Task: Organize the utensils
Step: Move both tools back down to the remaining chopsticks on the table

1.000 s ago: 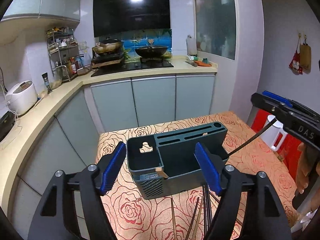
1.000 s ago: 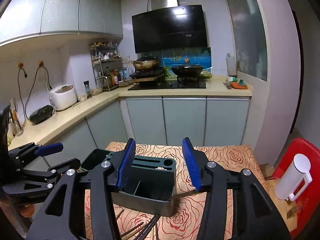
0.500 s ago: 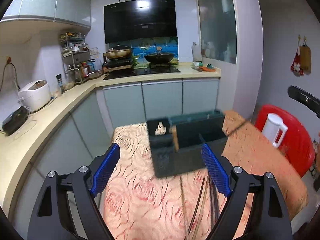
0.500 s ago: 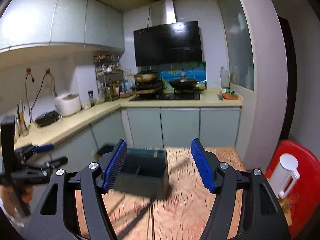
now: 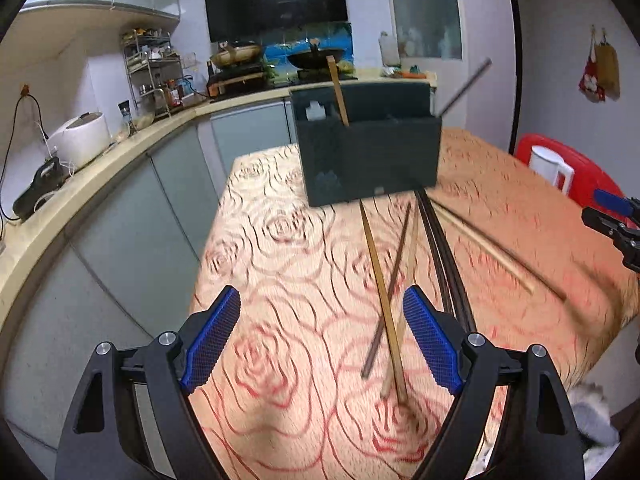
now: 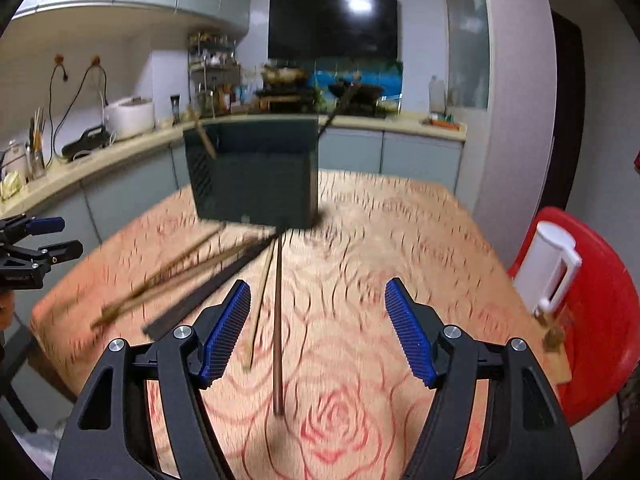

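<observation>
Here both sets of jaws gape wide and hold nothing. Loose chopsticks [image 5: 382,300] lie on the table [image 5: 280,360] ahead of the left gripper [image 5: 320,340], long axes running away toward the holder [image 5: 368,152]; one crosses by its right pad, so left looks nearer. The right gripper [image 6: 318,328] has a stick [image 6: 277,328] between its pads too.

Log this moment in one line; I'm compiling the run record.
left gripper: open, empty | right gripper: open, empty | holder: two chopsticks in | loose chopsticks: on tablecloth
</observation>
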